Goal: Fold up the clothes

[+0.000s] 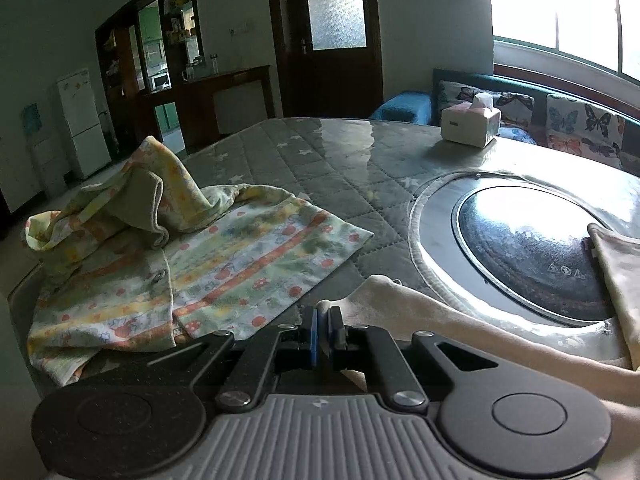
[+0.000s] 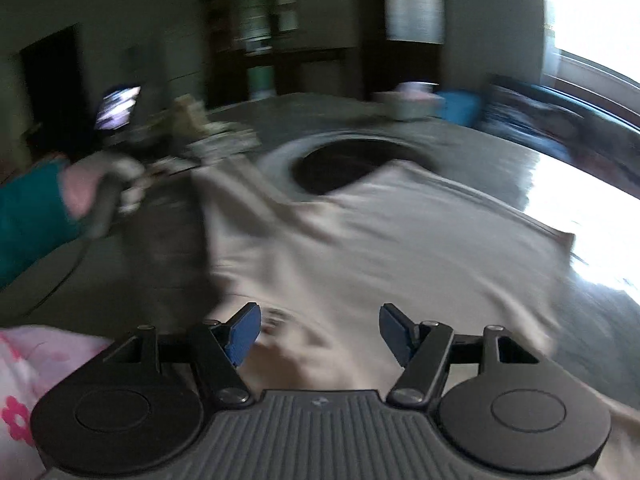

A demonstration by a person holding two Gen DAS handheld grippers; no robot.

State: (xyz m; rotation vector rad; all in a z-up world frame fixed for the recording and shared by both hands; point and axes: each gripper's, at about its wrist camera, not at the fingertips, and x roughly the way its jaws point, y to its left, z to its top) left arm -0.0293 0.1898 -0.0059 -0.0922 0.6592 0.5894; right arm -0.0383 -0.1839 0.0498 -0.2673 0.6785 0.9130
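Left gripper (image 1: 323, 312): blue pads pressed together, clamped on an edge of the cream garment (image 1: 420, 316), which trails off to the right across the table (image 1: 340, 152).
Right gripper (image 2: 320, 332): jaws parted, nothing between the blue pads; it hangs over the cream garment (image 2: 400, 240), which lies spread on the table, one corner overlapping the round dark inset plate (image 2: 340, 168). This view is motion-blurred.
Patterned shirt (image 1: 192, 256): yellow, orange and green print, crumpled at the left of the table, apart from the cream garment.
Tissue box (image 1: 470, 124): at the far table edge; small dark mark on its side, not legible.
Inset plate (image 1: 532, 248): triangular symbols near its rim; no readable words.
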